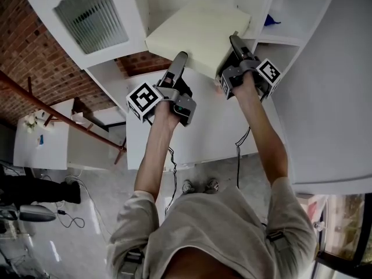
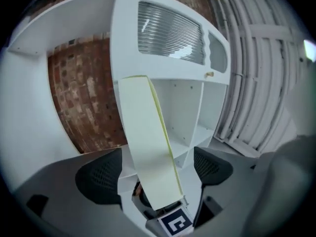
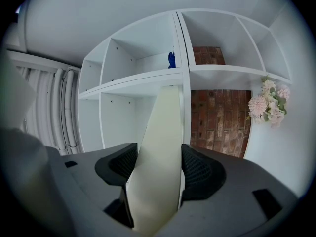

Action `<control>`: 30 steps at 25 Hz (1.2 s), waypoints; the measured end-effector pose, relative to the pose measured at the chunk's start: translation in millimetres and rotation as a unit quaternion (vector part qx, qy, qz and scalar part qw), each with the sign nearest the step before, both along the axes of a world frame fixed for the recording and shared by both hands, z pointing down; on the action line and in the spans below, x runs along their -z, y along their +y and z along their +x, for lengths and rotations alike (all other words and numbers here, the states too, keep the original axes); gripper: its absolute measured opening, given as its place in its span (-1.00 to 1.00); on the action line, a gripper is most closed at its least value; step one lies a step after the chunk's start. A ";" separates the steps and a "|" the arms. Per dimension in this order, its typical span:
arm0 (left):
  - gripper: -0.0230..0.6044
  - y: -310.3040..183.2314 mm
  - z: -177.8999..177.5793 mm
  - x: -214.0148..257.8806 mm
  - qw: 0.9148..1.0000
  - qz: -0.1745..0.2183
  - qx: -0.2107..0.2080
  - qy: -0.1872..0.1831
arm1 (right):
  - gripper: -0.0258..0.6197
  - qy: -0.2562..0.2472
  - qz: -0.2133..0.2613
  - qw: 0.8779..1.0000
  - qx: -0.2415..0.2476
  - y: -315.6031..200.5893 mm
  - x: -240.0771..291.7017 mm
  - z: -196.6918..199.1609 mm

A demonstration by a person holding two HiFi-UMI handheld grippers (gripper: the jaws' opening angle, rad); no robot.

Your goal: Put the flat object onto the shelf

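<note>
- The pale cream flat panel point(image 1: 197, 34) is held up, tilted, at the front of the white shelf unit point(image 1: 279, 39). Its far edge reaches into an open compartment. Cannot tell whether it rests on a shelf board.
- The right gripper point(image 1: 234, 39) is clamped on the panel's right edge. In the right gripper view both pads press its 2 faces.
- The left gripper point(image 1: 179, 63) is released, jaws spread wide. The panel runs between them, touching neither pad.
- A blue object point(image 1: 270, 21) sits in a compartment to the right, apart from the panel.
- A glazed door point(image 1: 87, 13) is at the left, with a brick wall point(image 1: 23, 45) beyond it.
</note>
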State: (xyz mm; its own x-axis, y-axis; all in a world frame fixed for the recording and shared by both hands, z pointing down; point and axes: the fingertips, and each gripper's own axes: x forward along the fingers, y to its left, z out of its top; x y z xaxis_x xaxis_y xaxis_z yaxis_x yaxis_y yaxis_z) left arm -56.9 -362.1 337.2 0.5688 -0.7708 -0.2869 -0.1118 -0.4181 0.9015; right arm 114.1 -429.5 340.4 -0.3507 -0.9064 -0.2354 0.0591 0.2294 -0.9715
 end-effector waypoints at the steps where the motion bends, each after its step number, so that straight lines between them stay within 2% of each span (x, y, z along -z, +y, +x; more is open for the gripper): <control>1: 0.49 -4.7 0.5 0.2 1.000 -0.012 0.002 0.009 | -0.01 0.000 0.001 1.000 0.000 -0.4 -0.7 0.2; 6: 0.45 -21.3 16.1 1.3 0.999 -0.027 -0.014 0.026 | -0.01 -0.004 0.000 1.000 0.008 -1.6 -3.7 -0.1; 7: 0.36 -23.3 16.1 -1.3 0.999 -0.033 -0.013 0.027 | -0.01 0.001 -0.002 1.000 0.014 0.3 -3.4 -2.6; 8: 0.15 -24.7 14.5 -4.5 0.999 -0.041 -0.013 0.033 | -0.01 0.008 -0.003 1.000 0.018 2.2 -3.1 -4.8; 10: 0.10 -25.6 10.0 -8.8 0.997 -0.047 -0.018 0.051 | -0.01 0.021 -0.003 0.999 0.023 5.7 -2.5 -8.8; 14: 0.08 -18.7 7.9 -4.6 0.996 -0.043 -0.042 0.070 | -0.01 0.029 0.007 0.999 0.033 15.9 -1.1 -15.5; 17: 0.08 -9.3 4.0 -0.8 0.995 -0.035 -0.058 0.068 | -0.01 0.045 -0.002 0.998 0.035 32.6 -0.1 -19.3; 22: 0.08 2.2 -1.2 5.3 0.993 -0.015 -0.100 0.064 | -0.01 0.049 0.034 0.998 0.008 58.8 11.2 -19.6; 30: 0.07 -8.9 -12.5 14.7 0.988 0.002 -0.134 0.072 | -0.01 0.067 0.048 0.997 -0.010 80.1 8.3 -30.5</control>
State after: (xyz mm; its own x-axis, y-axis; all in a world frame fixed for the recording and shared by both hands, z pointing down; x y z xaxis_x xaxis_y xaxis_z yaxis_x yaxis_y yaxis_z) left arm -69.5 -371.0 322.5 0.7054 -0.5969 -0.3823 0.1328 -0.4185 0.8985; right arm 83.7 -349.4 332.1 -0.3674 -0.8891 -0.2728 -0.0761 0.3210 -0.9440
